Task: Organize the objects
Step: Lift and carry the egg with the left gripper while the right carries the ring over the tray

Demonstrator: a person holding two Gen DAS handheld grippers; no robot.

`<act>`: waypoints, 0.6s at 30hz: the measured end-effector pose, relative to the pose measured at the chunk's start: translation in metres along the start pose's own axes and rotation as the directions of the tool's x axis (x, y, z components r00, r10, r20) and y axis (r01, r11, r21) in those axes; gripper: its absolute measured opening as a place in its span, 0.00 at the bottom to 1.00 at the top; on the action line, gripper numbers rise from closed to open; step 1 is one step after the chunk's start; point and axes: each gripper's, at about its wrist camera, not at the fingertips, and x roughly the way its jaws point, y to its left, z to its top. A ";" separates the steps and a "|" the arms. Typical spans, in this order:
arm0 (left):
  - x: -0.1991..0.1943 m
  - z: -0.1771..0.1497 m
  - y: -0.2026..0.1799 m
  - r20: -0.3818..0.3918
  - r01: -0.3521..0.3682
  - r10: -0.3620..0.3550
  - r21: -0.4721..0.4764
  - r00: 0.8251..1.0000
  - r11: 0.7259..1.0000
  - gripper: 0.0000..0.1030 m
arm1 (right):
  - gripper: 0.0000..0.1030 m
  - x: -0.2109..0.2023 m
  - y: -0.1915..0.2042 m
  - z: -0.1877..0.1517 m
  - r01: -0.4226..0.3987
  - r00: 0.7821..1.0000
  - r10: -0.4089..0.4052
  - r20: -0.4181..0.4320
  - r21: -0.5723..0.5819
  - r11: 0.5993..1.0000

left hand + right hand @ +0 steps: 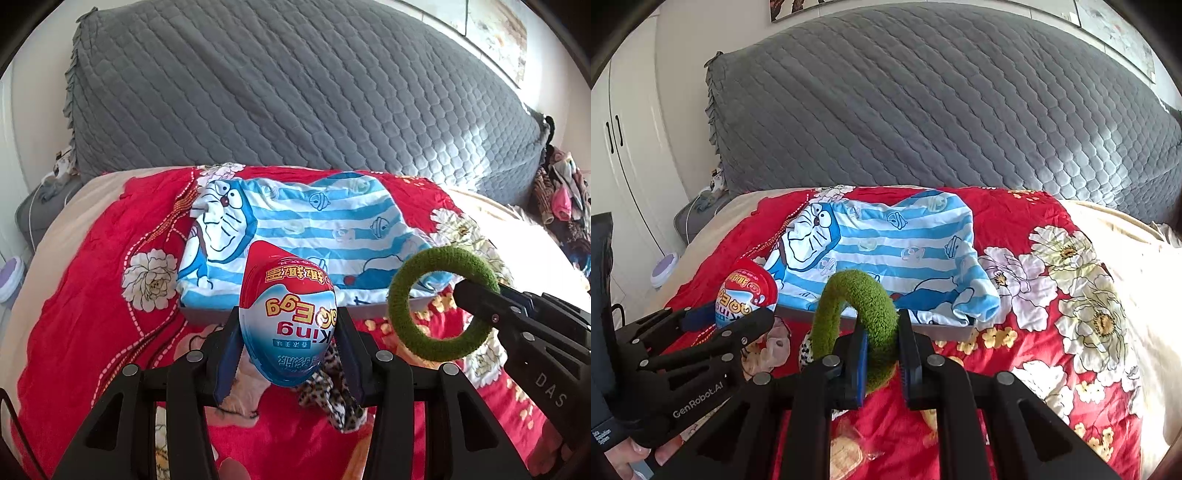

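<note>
You hold a toy egg in your left tongs and a fuzzy ring in your right, above the bed.

Your left gripper (pixel 287 334) clamps the glossy red, white and blue foil-wrapped egg (pixel 288 317) by its sides, narrow end pointing away. Your right gripper (pixel 882 354) pinches the green terry-cloth ring (pixel 862 314), which stands on edge between the pads. Beyond both lies a blue-and-white striped cartoon cloth (pixel 303 236) draped over a flat grey tray (pixel 945 330) on the red flowered quilt (pixel 96 266); a grey quilted headboard cover (pixel 295 96) rises behind.

Red-white-blue egg (pixel 288 325), fuzzy green ring (pixel 441 304), blue-striped cartoon cloth (pixel 314 229), red floral bedspread (pixel 110 236).
</note>
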 end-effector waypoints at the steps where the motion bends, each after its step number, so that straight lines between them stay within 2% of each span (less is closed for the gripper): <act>1: 0.003 0.001 0.000 -0.002 0.002 -0.002 -0.002 1.000 1.000 0.48 | 0.14 0.003 0.000 0.001 0.000 1.000 0.000 -0.002 0.000 1.000; 18: 0.056 0.029 0.003 -0.006 -0.029 0.029 0.017 1.000 0.999 0.48 | 0.14 0.049 -0.017 0.029 0.003 0.999 -0.003 0.041 0.015 1.000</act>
